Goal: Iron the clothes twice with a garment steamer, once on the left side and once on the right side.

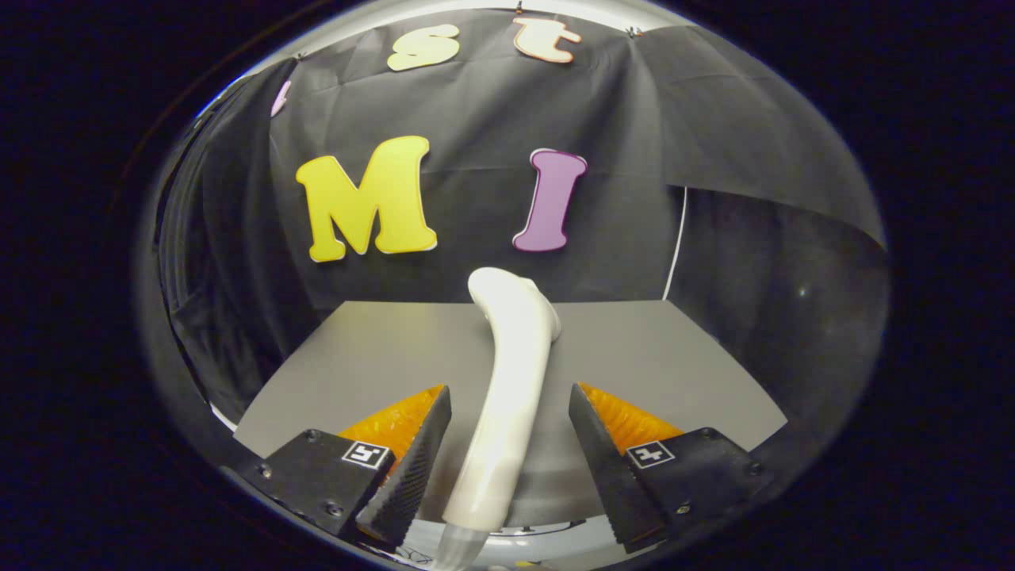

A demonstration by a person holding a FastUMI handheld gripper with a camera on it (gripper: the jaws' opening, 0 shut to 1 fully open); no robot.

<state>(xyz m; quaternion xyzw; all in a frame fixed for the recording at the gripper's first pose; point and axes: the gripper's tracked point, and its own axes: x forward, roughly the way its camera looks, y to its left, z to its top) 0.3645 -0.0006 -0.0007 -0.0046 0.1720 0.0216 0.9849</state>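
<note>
White garment steamer (507, 396) lies lengthwise between spread, non-touching fingers of gripper (509, 452), head end pointing away over grey table (634, 349).

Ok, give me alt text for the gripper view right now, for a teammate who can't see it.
A white garment steamer lies handle-first between the open gripper fingers, neither finger touching it. Its head rests further ahead on a grey table, in front of the black cloth wall.
</note>
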